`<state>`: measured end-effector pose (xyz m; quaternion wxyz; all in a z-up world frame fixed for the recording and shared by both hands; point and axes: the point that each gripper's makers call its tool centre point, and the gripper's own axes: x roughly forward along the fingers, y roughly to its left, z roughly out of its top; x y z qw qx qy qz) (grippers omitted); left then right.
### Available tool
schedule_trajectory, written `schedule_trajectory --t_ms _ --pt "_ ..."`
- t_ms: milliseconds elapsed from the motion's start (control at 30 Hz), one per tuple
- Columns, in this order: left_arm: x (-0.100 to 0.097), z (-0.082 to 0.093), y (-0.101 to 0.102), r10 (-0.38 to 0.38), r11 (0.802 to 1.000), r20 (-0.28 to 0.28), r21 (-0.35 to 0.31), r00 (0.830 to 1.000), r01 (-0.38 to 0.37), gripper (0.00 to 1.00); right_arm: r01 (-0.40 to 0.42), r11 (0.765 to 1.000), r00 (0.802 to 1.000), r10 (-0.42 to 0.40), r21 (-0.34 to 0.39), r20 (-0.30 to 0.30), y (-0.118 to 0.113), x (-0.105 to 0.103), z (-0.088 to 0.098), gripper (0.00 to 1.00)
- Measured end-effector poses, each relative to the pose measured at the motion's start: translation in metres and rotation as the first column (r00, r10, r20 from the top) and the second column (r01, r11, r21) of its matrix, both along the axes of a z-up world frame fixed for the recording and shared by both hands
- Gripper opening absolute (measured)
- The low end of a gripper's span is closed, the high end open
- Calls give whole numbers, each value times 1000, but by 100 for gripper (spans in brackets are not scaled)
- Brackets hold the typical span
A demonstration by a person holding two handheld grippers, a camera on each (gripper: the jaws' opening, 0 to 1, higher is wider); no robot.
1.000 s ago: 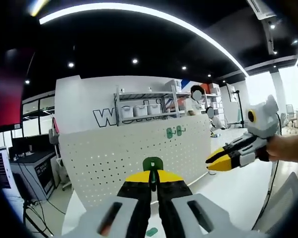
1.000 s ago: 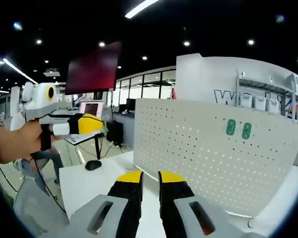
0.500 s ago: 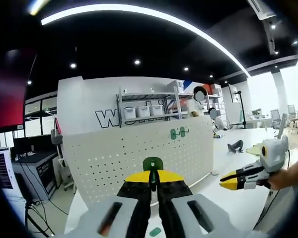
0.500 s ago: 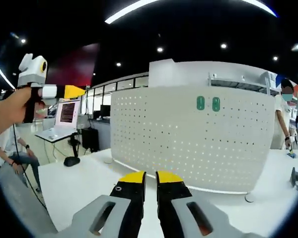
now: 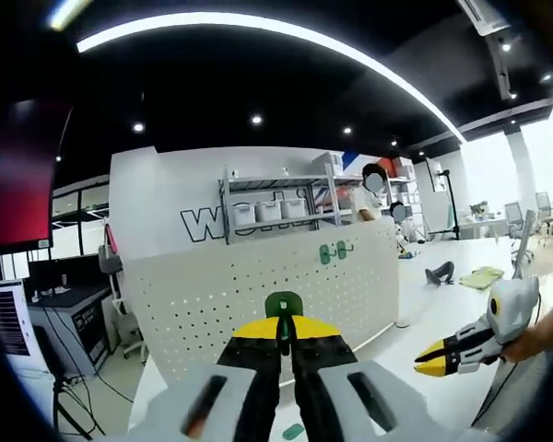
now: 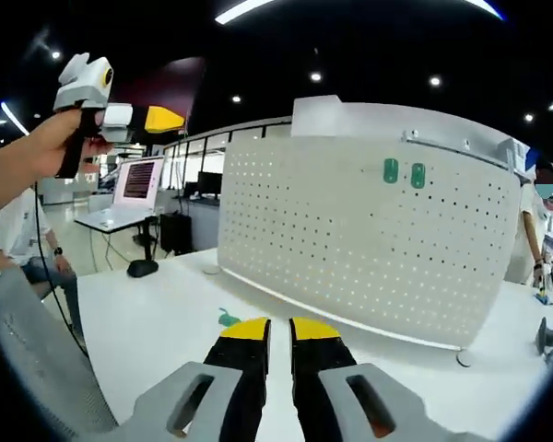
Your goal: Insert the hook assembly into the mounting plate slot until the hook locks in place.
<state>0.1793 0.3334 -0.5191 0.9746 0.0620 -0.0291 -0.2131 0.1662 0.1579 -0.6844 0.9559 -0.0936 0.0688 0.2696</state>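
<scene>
While pinched between the yellow tips of the left gripper [image 5: 284,329], small green plastic hook assembly [image 5: 283,305] held upright, rounded top just above the closed jaws, in front of the white perforated mounting plate [image 5: 258,290] in the left gripper view. Jaws clamped on its stem. Two more small green hook pieces [image 5: 331,251] already seated side by side high on the plate, toward its right end; same pair [image 6: 404,171] seen near the upper right of the plate [image 6: 350,239] in the right gripper view. Another small green piece [image 6: 227,319] lying on the white tabletop [image 6: 157,322], just beyond the right gripper's tips.

Right gripper [image 6: 269,329]: yellow tips pressed together, nothing between them, low over the tabletop, well short of the plate. Same gripper [image 5: 442,354] at lower right in the left gripper view, held by a hand, tips together.

Left gripper [image 6: 161,119] raised high at upper left in the right gripper view, gripped by a hand [image 6: 69,145].

Behind the plate: white wall with dark lettering [image 5: 207,221], metal shelving with bins [image 5: 276,207]. Laptop on a side table [image 6: 136,184].
</scene>
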Motion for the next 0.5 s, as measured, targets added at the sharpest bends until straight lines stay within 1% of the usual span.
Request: schedule_trajectory --t_ms 67,133,233,433,500 --pt "-1 1 3 6 1000 1 11 1000 -6 2 -1 1000 1000 1 -3 -9 -1 0 -2 7" --pt "-2 2 7 13 1000 0 12 1000 -13 2 -6 1000 1000 6 -12 1 -1 -2 -2 7" --pt "-3 4 10 22 1000 4 20 1000 -22 2 -9 1000 1000 9 -21 -1 -2 -3 -3 7" --pt "-5 15 18 41 998 22 37 999 -42 3 -13 999 1000 13 -35 -10 -7 -1 -9 8" --pt "-6 20 20 47 998 29 40 998 -48 3 -5 1000 1000 4 -24 -17 -11 0 -8 8"
